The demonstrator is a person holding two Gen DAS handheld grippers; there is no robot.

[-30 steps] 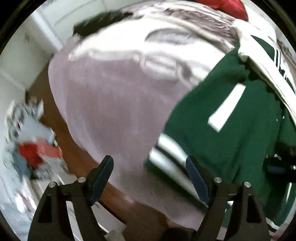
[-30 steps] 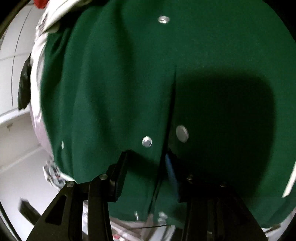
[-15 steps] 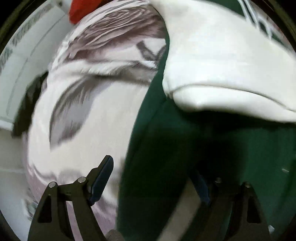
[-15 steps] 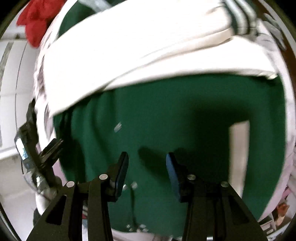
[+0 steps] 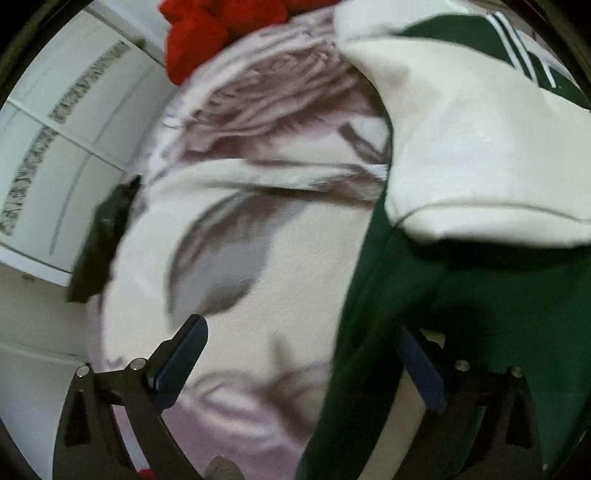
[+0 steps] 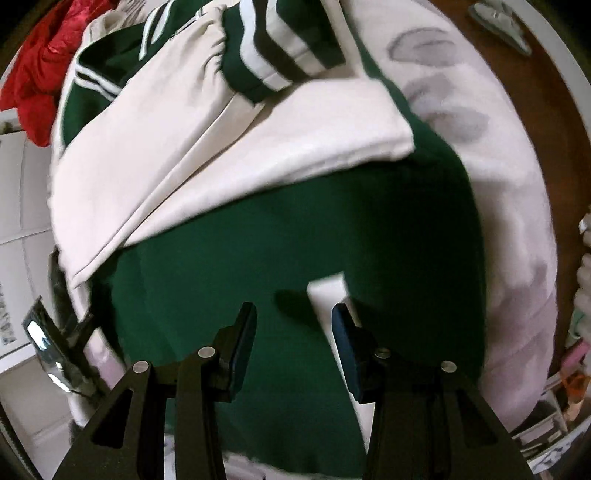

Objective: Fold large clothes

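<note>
Floral blanket [image 5: 280,280] (red cloth [image 5: 207,33] behind)

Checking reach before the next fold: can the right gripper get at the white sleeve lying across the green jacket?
Probably yes. The right gripper is open and holds nothing, hovering over the green jacket. The white sleeve lies on top, straight ahead, with nothing covering it.

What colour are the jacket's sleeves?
The sleeves are cream-white, with green-and-white striped cuffs; clearest in the right wrist view.

A brown wooden table [image 6: 532,92] carries a pale floral blanket [image 6: 509,206]; the green jacket [image 6: 295,236] lies on that blanket's middle.
</note>
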